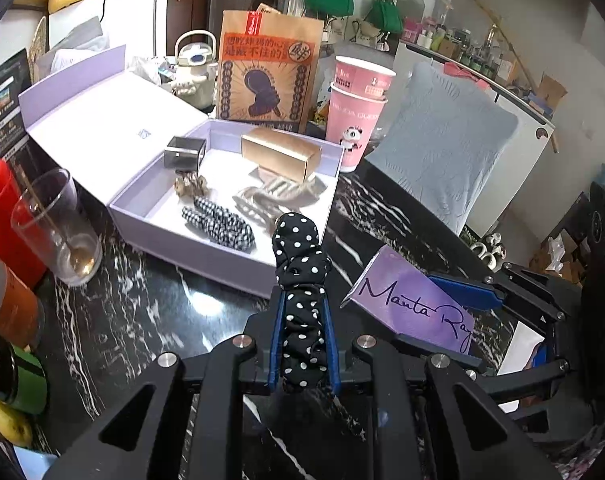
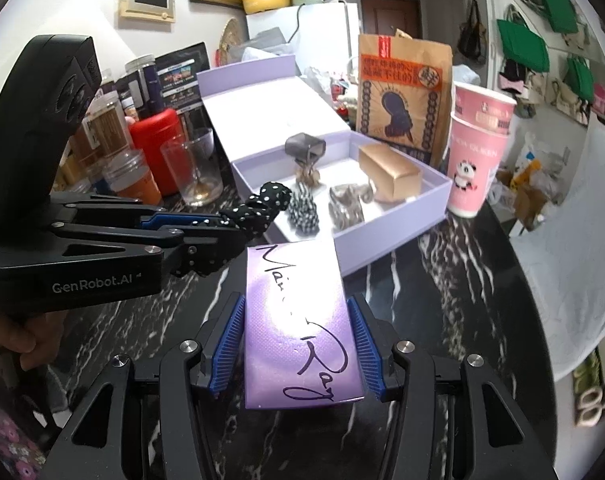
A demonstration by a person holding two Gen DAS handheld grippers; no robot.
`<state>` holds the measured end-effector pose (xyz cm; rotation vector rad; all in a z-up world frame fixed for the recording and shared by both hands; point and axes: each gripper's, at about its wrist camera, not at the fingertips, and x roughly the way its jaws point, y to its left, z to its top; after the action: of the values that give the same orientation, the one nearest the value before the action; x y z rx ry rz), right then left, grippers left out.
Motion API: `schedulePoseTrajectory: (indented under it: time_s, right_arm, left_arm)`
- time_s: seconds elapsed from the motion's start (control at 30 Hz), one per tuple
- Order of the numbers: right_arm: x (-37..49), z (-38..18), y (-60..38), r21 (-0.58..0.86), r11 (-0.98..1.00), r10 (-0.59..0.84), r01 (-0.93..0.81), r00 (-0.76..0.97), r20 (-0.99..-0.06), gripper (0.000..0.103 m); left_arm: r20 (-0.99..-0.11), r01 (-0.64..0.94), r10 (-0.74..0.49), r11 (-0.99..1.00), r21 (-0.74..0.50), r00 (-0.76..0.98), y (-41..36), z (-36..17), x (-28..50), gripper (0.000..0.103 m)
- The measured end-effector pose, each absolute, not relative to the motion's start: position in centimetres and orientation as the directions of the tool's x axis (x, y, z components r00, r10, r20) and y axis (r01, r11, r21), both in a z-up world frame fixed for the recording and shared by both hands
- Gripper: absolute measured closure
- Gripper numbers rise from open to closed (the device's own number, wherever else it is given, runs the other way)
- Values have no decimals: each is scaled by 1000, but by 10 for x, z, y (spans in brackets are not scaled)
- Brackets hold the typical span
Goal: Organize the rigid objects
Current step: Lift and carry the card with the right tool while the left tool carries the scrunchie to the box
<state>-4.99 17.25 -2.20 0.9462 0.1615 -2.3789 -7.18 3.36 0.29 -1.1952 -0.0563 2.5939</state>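
Note:
My left gripper [image 1: 304, 304] is shut on a black polka-dot scrunchie [image 1: 300, 264], held just in front of the open lilac box [image 1: 190, 240]; it also shows in the right wrist view [image 2: 258, 208]. My right gripper [image 2: 296, 316] is shut on a purple "Manta Ray" box [image 2: 298, 320], also seen in the left wrist view [image 1: 410, 300]. Inside the lilac box [image 2: 382, 236] lie a gold box [image 1: 280, 154], a checkered scrunchie [image 1: 218, 220], a grey clear cube [image 1: 184, 153], a brown hair clip [image 1: 190, 185] and clear claw clips [image 1: 270, 196].
A black marble table [image 1: 142, 300] carries a glass with a spoon [image 1: 58, 224], a red canister [image 1: 2, 216], stacked pink paper cups [image 1: 356, 120] and a brown paper bag [image 1: 268, 72]. A grey cushion [image 1: 442, 140] sits to the right.

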Motion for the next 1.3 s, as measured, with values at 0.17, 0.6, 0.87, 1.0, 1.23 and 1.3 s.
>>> schedulePoseTrajectory:
  time_s: [0.17,0.6,0.87,1.0,1.23,1.3]
  right_arm:
    - [-61,-10,172,66,-824,-463,563,-602,-651,51]
    - [-95,15,167,32,-812,-476,583,-628,-616,51]
    - [-124,28,167,21,-817,-473,576,-648,-597,51]
    - [-140,33,167,22,-821,-470,571,-653,-593,51]
    - [-170,39,164,20,-826,-465,563,-661,-589,51]
    - [-180,41,163,19,-830,-460,558,-664,-590,51]
  left_arm:
    - [-726,-235,271,-960,-154,-632,33,13,-82,85]
    - [-701,-247,257,-962,-118,-665,32,37,-117,85]
    - [-683,-260,258,-960,-103,-684,29,50,-145,85]
    - [-678,-264,251,-961,-87,-691,27,54,-160,85]
    - [-674,-256,225,-965,-55,-704,20,58,-185,85]
    - [-670,-253,220,-966,-51,-709,17,60,-193,85]
